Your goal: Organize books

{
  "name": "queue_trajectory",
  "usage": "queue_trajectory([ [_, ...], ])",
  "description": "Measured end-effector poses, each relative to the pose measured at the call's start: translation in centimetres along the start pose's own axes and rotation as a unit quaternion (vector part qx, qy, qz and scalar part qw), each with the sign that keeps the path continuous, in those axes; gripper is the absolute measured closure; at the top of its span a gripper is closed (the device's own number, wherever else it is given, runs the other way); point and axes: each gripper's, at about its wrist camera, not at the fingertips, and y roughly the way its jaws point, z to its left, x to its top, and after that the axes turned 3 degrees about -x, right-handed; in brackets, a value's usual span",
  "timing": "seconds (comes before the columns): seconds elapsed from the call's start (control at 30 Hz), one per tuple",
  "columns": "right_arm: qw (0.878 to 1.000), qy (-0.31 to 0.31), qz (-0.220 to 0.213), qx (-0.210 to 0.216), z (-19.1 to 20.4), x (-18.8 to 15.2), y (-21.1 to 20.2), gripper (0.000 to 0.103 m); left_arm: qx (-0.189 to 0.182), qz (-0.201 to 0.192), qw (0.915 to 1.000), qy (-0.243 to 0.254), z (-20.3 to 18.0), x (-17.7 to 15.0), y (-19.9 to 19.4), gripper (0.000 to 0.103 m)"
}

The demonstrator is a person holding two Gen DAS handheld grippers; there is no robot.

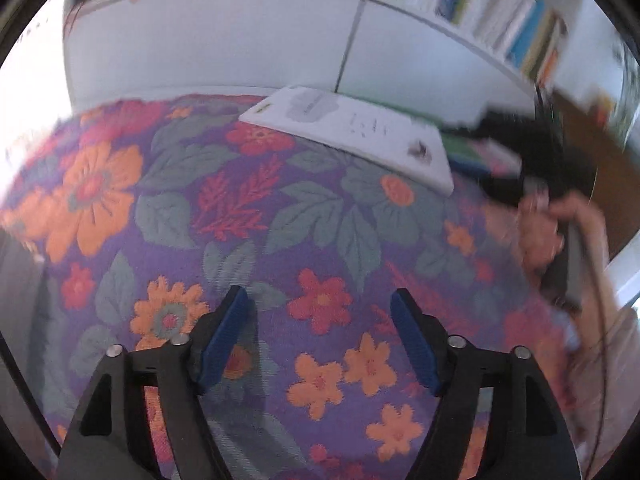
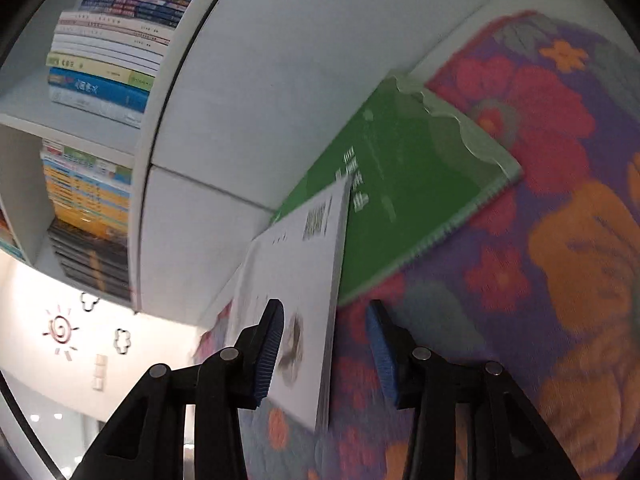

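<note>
Below, in the left wrist view, the left gripper [image 1: 320,300] hangs wide and empty over a floral cloth [image 1: 248,240]; a white book [image 1: 352,136] lies beyond. Right wrist view: the right gripper [image 2: 326,320] straddles that white book's [image 2: 296,280] edge, pads apart, beside a green notebook [image 2: 404,184].

Both wrist cameras look down along their tongs, close over the floral cloth [image 1: 224,208], sharing the white book [image 1: 352,132] and the bookshelf [image 2: 96,80].
</note>
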Motion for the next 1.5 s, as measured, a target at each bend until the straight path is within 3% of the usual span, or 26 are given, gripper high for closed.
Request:
queue_trajectory([
  [0.07,1.0,-0.016,-0.012,-0.007,0.9,-0.3,0.3,0.049,0.008,0.005,0.9999,0.014,-0.4,0.0,0.2,0.024],
  [0.2,0.998,-0.055,-0.025,-0.029,2.8,-1.1,0.9,0.044,-0.015,0.0,0.9999,-0.004,0.4,0.0,-0.1,0.022],
  [0.33,0.999,0.021,-0.008,-0.028,2.2,-0.4,1.2,0.044,-0.014,0.0,0.9999,-0.002,0.2,0.1,0.1,0.021],
  [0.43,0.993,0.109,-0.037,-0.009,0.9,0.6,1.6,0.045,-0.013,0.001,0.9999,-0.001,0.1,0.0,0.2,0.021],
  [0.53,0.991,0.112,-0.067,-0.019,1.5,0.7,2.1,0.043,-0.017,-0.001,0.9998,-0.005,0.3,0.0,0.1,0.02],
  [0.6,0.991,0.081,-0.101,-0.023,2.4,0.3,2.5,0.043,-0.016,0.0,0.9999,-0.003,0.2,0.0,0.3,0.02],
  [0.7,0.989,0.028,-0.133,-0.061,4.2,-0.9,3.9,0.062,-0.015,0.0,0.9999,-0.003,0.2,0.0,0.4,0.02],
  [0.77,0.99,0.042,-0.132,-0.032,4.0,-1.0,4.0,0.078,-0.018,-0.001,0.9998,-0.006,0.2,0.1,0.4,0.02],
  [0.8,0.99,0.064,-0.124,-0.002,3.2,-1.0,4.3,0.08,-0.018,-0.001,0.9998,-0.006,0.2,0.1,0.4,0.02],
  [1.03,0.989,0.099,-0.111,0.021,1.6,-2.5,2.9,0.084,-0.039,-0.011,0.9983,-0.042,1.3,0.1,-0.2,0.02],
  [1.17,0.98,0.17,-0.082,0.065,0.3,-5.5,0.6,0.087,-0.039,-0.008,0.9964,-0.074,2.1,0.1,-0.9,0.021],
  [1.27,0.976,0.194,-0.06,0.084,-1.0,-8.7,-2.1,0.087,-0.004,-0.005,0.9963,-0.085,2.2,-0.3,-2.3,0.022],
  [1.4,0.974,0.206,-0.021,0.087,-2.2,-13.9,-6.5,0.086,-0.032,-0.001,0.996,-0.083,1.6,-1.8,-5.0,0.022],
  [1.5,0.971,0.208,0.057,0.101,-3.1,-18.2,-8.6,0.085,-0.038,0.0,0.9967,-0.072,1.1,-2.7,-6.5,0.022],
])
